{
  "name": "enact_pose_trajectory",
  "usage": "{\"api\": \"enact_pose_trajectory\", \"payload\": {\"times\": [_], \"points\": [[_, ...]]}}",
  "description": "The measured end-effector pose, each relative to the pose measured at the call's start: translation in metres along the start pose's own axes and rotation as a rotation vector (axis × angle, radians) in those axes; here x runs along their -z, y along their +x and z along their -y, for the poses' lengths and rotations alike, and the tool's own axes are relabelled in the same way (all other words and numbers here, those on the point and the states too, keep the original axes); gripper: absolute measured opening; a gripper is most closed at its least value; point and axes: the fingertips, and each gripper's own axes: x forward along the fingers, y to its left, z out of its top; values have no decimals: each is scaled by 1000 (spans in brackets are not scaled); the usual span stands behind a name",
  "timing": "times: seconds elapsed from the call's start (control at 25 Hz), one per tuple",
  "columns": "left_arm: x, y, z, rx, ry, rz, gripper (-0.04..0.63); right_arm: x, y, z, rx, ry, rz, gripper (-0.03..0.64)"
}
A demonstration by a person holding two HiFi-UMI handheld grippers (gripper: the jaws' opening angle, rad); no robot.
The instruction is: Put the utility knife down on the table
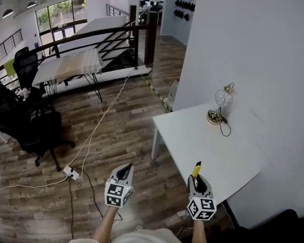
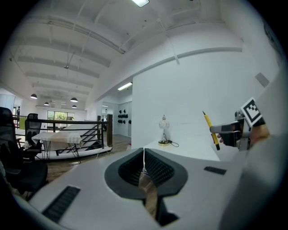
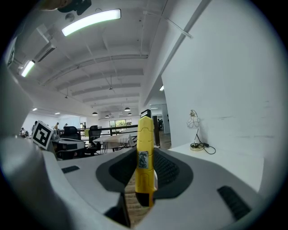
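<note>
Clamped upright in the jaws of the right gripper: yellow utility knife, at the white bench's 6 o'clock edge. Pressed together, holding nothing: jaws of the left gripper, at 9 o'clock from the knife.

Bright, even indoor light. Daylight through far windows; ceiling strip lamp glares in right gripper view. White counter and wall nearly washed out. Shadows faint. Gripper views fisheye, black corners.

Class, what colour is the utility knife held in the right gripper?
The utility knife is yellow, seen best in the right gripper view.
</note>
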Motion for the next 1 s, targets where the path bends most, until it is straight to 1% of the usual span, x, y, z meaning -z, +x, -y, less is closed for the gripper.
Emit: {"api": "enact_pose_trajectory", "payload": {"times": [0.32, 0.6, 0.84, 1.0], "points": [[8, 33, -22, 8, -2, -25, 9, 12, 39, 3, 1, 17, -35, 110], [6, 68, -39, 6, -5, -33, 9, 8, 79, 13, -12, 12, -41, 111], [0, 119, -58, 3, 0, -31, 9, 2, 131, 28, -27, 9, -36, 111], [-14, 163, -71, -8, 6, -28, 9, -12, 176, 49, -41, 10, -32, 110]]}}
